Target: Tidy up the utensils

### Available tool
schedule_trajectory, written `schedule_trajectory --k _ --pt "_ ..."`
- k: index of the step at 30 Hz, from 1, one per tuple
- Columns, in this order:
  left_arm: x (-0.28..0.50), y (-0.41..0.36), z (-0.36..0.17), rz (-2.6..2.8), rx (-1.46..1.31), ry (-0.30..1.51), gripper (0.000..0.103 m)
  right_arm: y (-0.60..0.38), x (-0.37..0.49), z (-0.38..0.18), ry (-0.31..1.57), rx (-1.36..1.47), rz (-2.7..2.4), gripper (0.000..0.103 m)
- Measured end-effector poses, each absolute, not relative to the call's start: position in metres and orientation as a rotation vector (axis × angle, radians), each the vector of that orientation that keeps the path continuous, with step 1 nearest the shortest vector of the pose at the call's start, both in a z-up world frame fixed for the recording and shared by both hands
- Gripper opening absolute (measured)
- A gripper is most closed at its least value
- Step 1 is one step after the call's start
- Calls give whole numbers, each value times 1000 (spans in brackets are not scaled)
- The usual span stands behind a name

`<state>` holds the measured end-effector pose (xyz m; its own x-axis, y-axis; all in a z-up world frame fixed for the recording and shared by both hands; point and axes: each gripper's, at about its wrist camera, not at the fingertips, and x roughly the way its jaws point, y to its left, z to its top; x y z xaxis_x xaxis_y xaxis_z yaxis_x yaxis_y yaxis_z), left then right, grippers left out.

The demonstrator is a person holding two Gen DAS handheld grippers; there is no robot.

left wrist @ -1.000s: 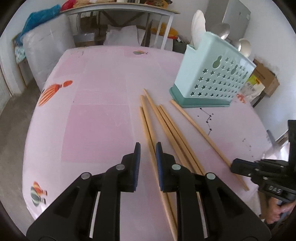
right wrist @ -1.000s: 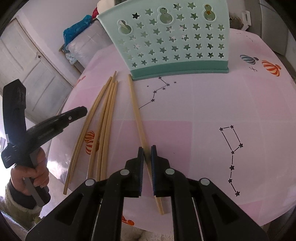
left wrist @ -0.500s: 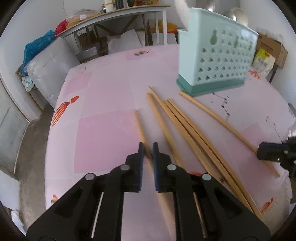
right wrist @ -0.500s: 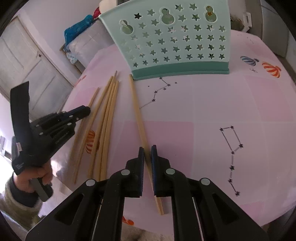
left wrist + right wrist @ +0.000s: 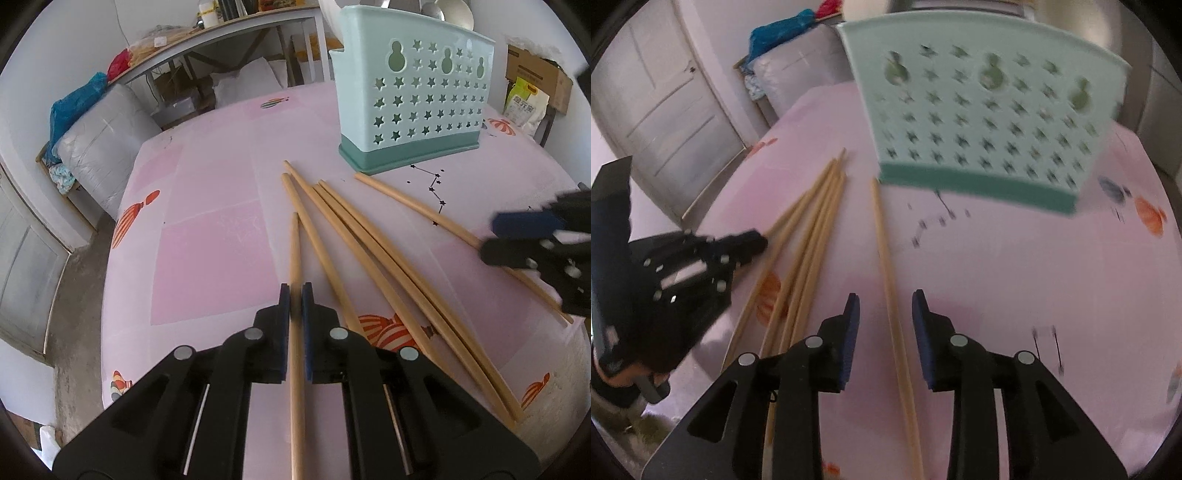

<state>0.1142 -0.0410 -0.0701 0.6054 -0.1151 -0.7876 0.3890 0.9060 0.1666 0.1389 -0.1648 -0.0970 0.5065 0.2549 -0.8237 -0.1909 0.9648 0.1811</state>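
My left gripper [image 5: 295, 295] is shut on one wooden chopstick [image 5: 294, 243], which points straight ahead, apart from the rest. Several more chopsticks [image 5: 354, 236] fan out on the pink tablecloth [image 5: 214, 251] to its right. Behind them stands the mint star-punched utensil holder [image 5: 413, 110]. My right gripper [image 5: 885, 295] has its jaws opening; a single chopstick [image 5: 881, 236] lies on the cloth between them with the pads off it. In the left wrist view the right gripper [image 5: 491, 238] sits at the right edge, over that lone chopstick. The left gripper [image 5: 753, 242] shows at the left in the right wrist view.
Metal spoons [image 5: 452, 13] stick out of the holder. The table's rounded edge [image 5: 110, 258] drops to the floor at the left. A long shelf table [image 5: 221, 33], wrapped bundles [image 5: 99, 147] and a cardboard box [image 5: 535, 74] stand beyond. A white door [image 5: 665, 110] is at the left.
The left gripper closed on one chopstick and pulled it away from the bundle. The right gripper's jaws, shut on the lone chopstick before, have spread apart, and that view has rolled.
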Motion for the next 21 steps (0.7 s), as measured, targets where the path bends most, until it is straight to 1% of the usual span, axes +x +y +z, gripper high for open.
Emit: schedule_trajectory --k 3,4,5,6,7,10,18,21 --pt "117 -41 -70 -293 339 878 5 -153 158 -100 998 12 270 29" --pt "118 -42 -70 -292 340 878 5 -151 161 -102 1003 3 272 28" --pt "119 -41 -70 -291 340 878 5 -150 164 -104 1012 -1 272 24" --pt "119 -42 -70 -290 342 878 5 -150 166 -106 1009 -5 264 15" --pt "120 -42 -70 -289 343 878 5 -151 167 -106 1012 -7 260 8" --pt "122 -42 -71 -287 345 879 5 -158 165 -106 1033 29 273 7" --pt "123 -41 -69 -288 350 891 5 -175 150 -106 1090 15 228 7" --pt "124 -41 -68 -287 346 896 5 -178 154 -105 1099 24 226 10"
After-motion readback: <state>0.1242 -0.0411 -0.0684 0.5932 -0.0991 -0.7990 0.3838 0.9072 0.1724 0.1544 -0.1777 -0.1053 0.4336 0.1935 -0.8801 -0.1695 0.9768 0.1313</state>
